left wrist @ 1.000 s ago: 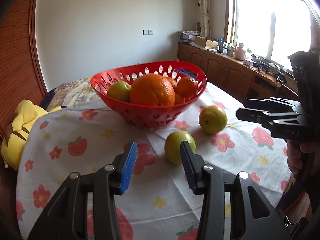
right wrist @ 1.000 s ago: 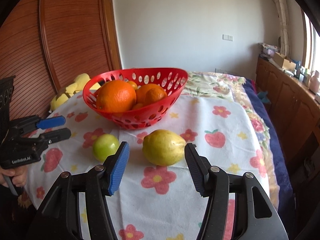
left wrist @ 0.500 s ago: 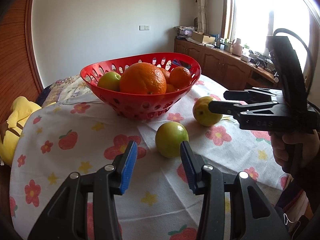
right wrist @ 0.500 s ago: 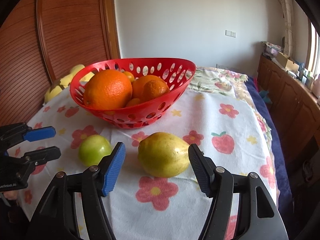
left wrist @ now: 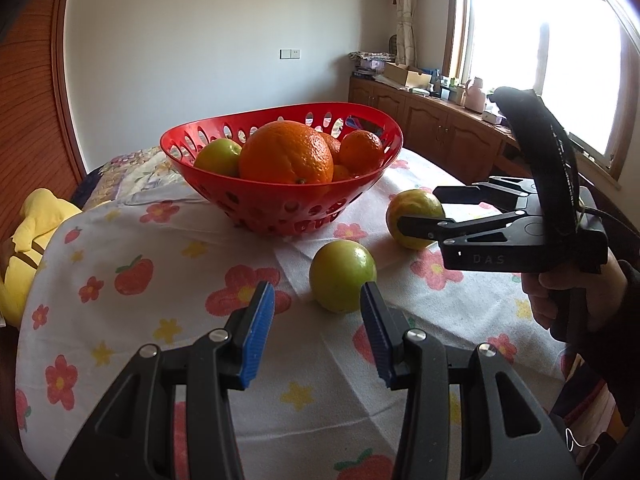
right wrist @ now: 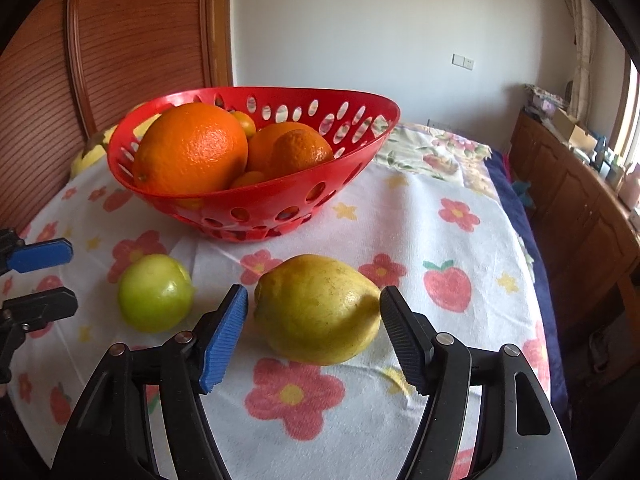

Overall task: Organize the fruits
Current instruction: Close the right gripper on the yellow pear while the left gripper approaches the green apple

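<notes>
From the left wrist, the left gripper (left wrist: 316,332) stands with its jaws apart and empty, a round green fruit (left wrist: 342,275) on the flowered tablecloth (left wrist: 132,320) just beyond them, near the red perforated plastic basket (left wrist: 280,204) of oranges. From the right wrist, the right gripper (right wrist: 314,334) has just been opening its jaws, which flank a yellow pear-like fruit (right wrist: 318,308) without pressing it.

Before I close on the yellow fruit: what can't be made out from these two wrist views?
- Basket contents: lower fruit hidden behind its wall and the big orange.
- Yellow fruit, left view: partly covered by the right gripper.
- Pad contact with it: unclear.
</notes>
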### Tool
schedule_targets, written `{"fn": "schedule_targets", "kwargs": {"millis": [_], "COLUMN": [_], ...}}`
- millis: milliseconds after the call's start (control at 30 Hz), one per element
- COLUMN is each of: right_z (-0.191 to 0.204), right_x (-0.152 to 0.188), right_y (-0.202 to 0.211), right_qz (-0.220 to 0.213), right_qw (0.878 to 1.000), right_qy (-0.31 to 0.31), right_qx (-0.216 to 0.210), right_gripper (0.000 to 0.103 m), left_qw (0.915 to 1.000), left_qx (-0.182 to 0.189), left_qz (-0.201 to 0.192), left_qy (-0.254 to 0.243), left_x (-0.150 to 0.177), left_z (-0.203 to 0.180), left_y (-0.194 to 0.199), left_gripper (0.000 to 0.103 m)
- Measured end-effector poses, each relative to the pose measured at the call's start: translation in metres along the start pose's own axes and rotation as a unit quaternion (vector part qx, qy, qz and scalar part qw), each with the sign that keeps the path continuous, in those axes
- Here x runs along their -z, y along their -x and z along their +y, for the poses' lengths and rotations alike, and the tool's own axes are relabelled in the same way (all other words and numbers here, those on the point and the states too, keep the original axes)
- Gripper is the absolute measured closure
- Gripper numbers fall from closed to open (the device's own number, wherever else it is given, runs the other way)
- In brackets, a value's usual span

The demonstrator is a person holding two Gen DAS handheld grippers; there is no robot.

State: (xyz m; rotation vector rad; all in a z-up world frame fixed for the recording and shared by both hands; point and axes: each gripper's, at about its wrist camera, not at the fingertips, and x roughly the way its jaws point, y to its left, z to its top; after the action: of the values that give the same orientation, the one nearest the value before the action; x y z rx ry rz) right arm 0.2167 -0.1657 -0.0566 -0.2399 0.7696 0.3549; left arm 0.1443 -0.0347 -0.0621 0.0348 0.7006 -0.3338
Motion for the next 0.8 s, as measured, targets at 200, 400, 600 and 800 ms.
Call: {"fn": "schedule_targets", "kwargs": {"millis": [200,400,600,800], "right_z": [0.002,-0.003,-0.004,-0.005], "right_x": [0.000,0.001,0.002,0.002], "right_y": [-0.008,-0.011,-0.012,-0.012], "right_qz": [0.007,0.015,0.014,0.016], "right_qw": [1.000,1.000,1.000,1.000], "right_qy": [0.014,0.011,0.006,0.011], "right_qx": [0.012,0.005,0.006,0.003], "right_gripper": [0.031,0.029,0.029,0.028], "left_qw": [1.0000,0.9999,0.9997,0.9993], "left_qx": [0.001,0.012,0.016,0.020], "left_qz": [0.004,0.010,0.018,0.030], "left_qy": [-0.003,-0.004,-0.004,-0.011], "left_x": [-0.002,-0.006,-0.012,-0.018], "left_z": [-0.002,-0.006,-0.010,-0.016], "left_y": [-0.005,-0.012,-0.021,-0.035], "left_gripper": [0.058,0.056,0.055,0.054]}}
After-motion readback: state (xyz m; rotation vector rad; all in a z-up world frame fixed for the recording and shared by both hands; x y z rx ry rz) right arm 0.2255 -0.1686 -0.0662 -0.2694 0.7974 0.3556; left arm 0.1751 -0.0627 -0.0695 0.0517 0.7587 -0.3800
